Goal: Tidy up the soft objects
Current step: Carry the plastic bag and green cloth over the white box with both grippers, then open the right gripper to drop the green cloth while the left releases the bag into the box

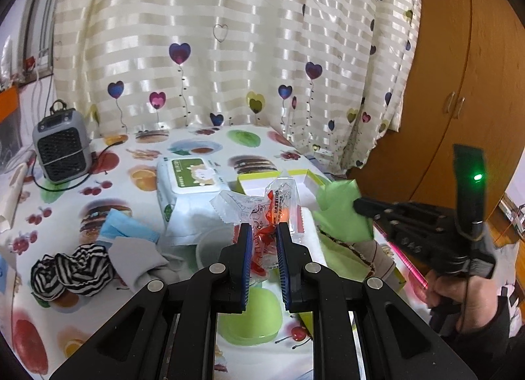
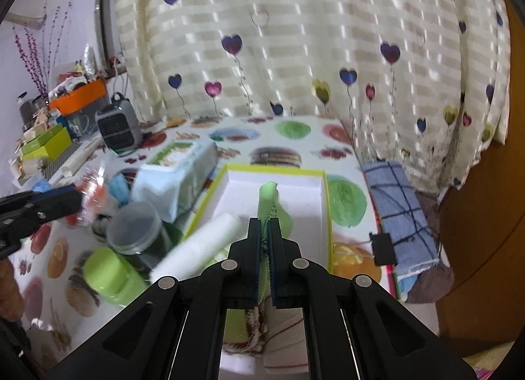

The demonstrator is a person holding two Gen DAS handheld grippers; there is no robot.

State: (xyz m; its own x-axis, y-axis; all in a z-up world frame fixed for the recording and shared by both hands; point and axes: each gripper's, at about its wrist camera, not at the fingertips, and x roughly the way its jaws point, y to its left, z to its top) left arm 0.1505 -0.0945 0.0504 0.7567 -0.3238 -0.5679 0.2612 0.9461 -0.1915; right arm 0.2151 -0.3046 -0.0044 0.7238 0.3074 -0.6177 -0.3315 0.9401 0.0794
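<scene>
Heart-printed striped curtains (image 1: 229,52) hang behind a worktop (image 1: 65,216) covered in a fruit-and-burger patterned cloth, with a wooden wardrobe (image 1: 459,84) to one side. Taking the open white box with the lime-green rim (image 2: 272,183) as the landmark: the right hand-held gripper (image 2: 265,225) is poised over its near end, its fingers pressed together on a lime-green cloth (image 2: 270,202) that stands up between them above the box floor. A white roll (image 2: 200,245) leans across the box's near left corner. Left of the box lies a pack of wet wipes (image 1: 187,189) with a green label, and nearer on that side sit a clear lidded tub (image 2: 134,229) and a lime-green container (image 2: 111,271).

The left hand-held gripper (image 1: 265,232) is just left of the box in the left wrist view, its fingers nipping a crumpled clear wrapper with red print (image 1: 265,212), which bulges out above the blue pads (image 1: 246,262). Farther left of the box a blue face mask (image 1: 124,225), a grey cloth (image 1: 137,258) and a black-and-white striped scrunchie (image 1: 72,268) lie close together on the worktop. Beyond them, near the far left edge, stands a small grey heater (image 1: 62,153) with its cord trailing. Right of the box, at the worktop's edge, a blue checked towel (image 2: 400,209) lies folded.
</scene>
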